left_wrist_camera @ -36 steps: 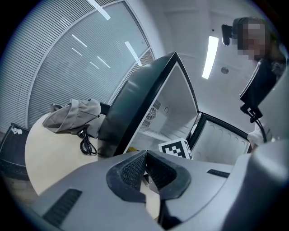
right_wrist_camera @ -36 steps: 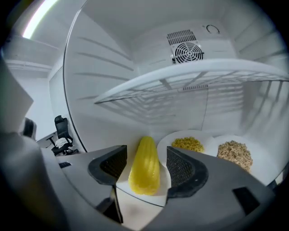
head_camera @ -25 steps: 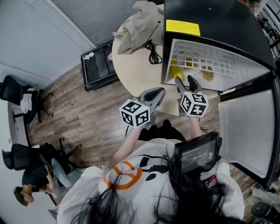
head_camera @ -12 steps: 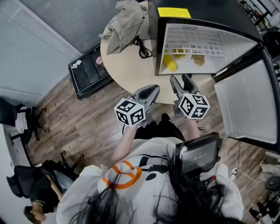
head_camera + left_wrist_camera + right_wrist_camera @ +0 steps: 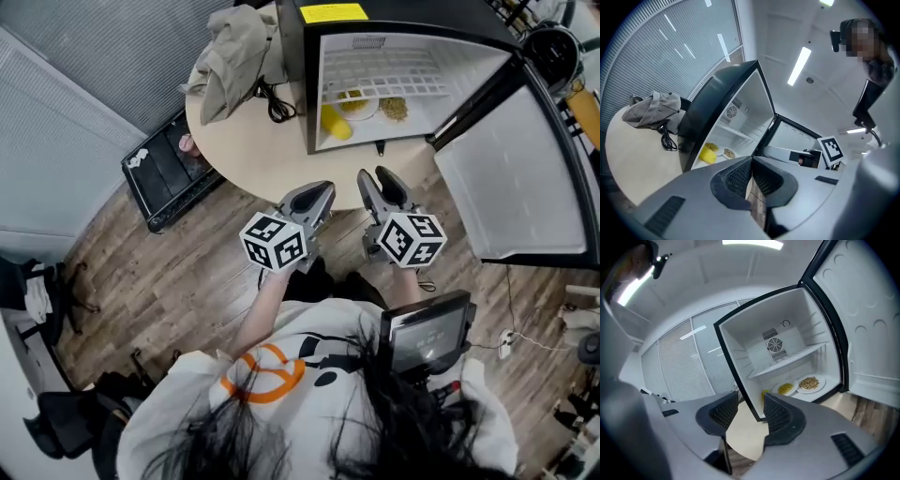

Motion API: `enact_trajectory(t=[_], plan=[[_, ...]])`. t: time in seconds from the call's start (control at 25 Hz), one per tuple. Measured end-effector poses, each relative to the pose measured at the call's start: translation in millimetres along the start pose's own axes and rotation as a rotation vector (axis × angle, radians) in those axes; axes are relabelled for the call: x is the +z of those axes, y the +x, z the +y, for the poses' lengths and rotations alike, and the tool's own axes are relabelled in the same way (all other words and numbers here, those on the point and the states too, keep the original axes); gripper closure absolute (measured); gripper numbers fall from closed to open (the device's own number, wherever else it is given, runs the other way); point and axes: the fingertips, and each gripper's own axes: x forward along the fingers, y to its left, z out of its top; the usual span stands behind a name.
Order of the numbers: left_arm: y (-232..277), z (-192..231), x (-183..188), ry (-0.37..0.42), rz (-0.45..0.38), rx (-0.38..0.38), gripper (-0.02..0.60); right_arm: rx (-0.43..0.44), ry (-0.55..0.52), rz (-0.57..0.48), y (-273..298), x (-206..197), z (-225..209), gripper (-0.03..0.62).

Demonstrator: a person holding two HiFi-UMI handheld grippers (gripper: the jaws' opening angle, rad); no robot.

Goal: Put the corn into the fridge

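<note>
My tongs now sit farther from the fridge (image 5: 292, 66); the corn (image 5: 335, 122) lies inside, ahead, lengthwise toward them. Left gripper (image 5: 319, 190) pinched empty, right gripper (image 5: 375, 178) closing, empty.

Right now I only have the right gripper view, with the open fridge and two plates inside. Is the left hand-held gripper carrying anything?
Observer: No. The left hand-held gripper has its jaws together, with nothing between them.
Operator: What else sits on the table?
Observer: A grey jacket and a black cable lie left of the fridge.
Operator: Anything on the fridge's top?
Observer: A yellow label near its front edge.
</note>
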Motion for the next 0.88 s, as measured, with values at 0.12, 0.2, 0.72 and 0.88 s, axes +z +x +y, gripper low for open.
enact_trajectory(t=[0.12,0.2,0.72,0.88], plan=[[1,-6,-3,0.002,0.001,-0.001,0.571,-0.013,-0.001,-0.016,-14,1,-1,0.467],[2,-11,-3,0.004,-0.002,-0.001,0.571,-0.015,0.004,-0.024,-23,1,-3,0.49],[-10,-100,-43,0.047,-0.012,0.035,0.571,0.029,0.047,-0.02,-124,-24,-26,0.503],[-20,-132,-65,0.048,-0.016,0.053,0.571,0.04,0.074,-0.016,-164,-37,-34,0.511]])
